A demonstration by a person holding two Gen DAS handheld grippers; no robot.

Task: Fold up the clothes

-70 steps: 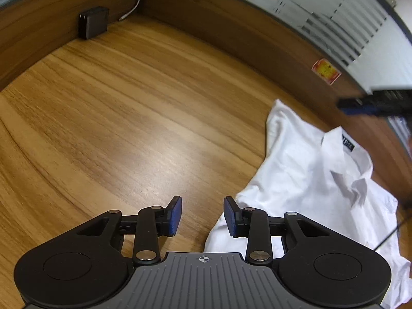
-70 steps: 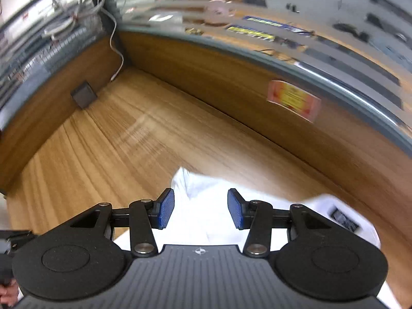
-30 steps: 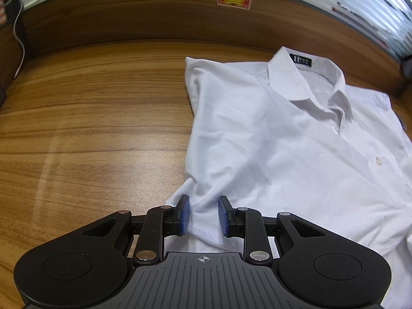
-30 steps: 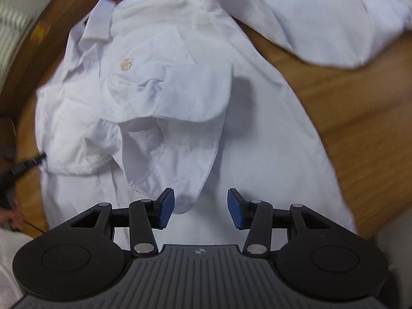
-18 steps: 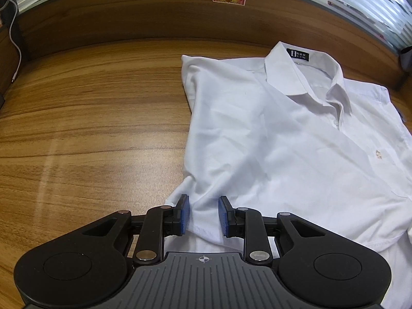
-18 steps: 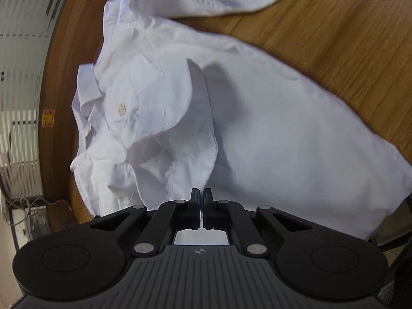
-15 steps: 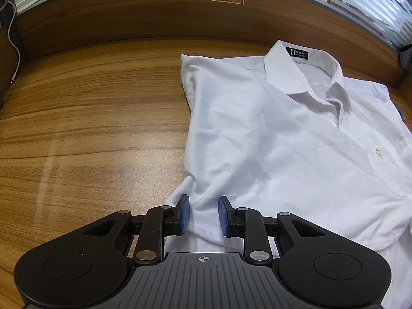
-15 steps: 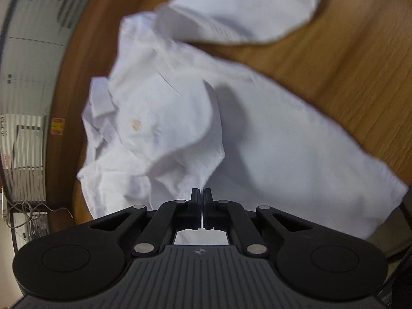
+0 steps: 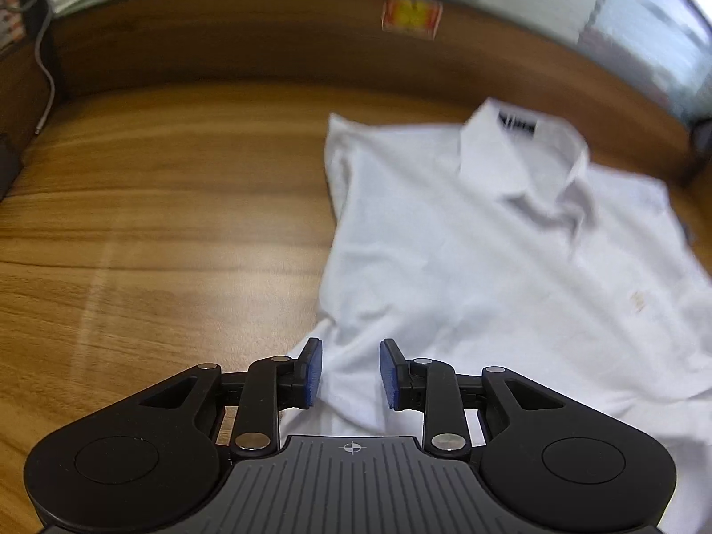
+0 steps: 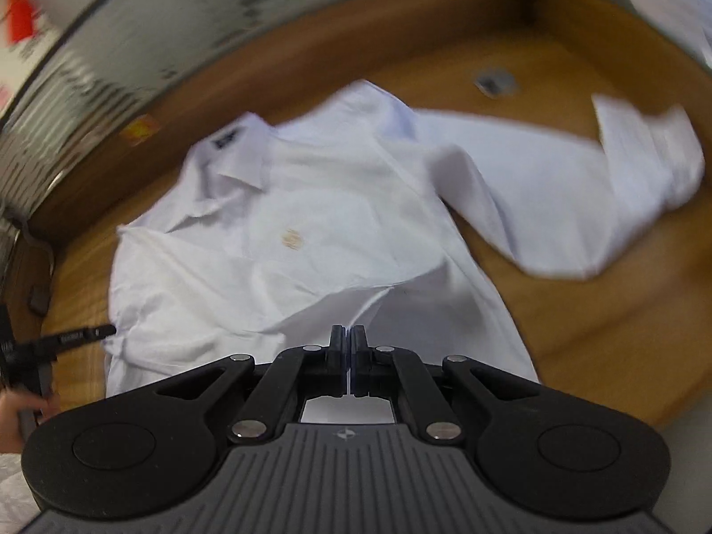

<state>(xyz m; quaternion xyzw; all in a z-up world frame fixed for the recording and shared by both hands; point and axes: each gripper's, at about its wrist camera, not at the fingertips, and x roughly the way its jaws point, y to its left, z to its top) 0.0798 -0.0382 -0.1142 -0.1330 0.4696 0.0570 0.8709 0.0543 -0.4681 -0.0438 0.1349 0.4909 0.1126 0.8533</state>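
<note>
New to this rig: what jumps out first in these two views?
The white shirt spread collar-up on the wooden table dominates both views, with one long sleeve flung out to the side in the right wrist view. The left claw sits open over the shirt's near edge. The right claw has its jaws closed at a fold of the fabric; whether it pinches cloth can't be told.

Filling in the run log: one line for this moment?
left hand-held gripper: open, straddling shirt edge | right hand-held gripper: shut on shirt | table: shirt spread, unfolded
</note>
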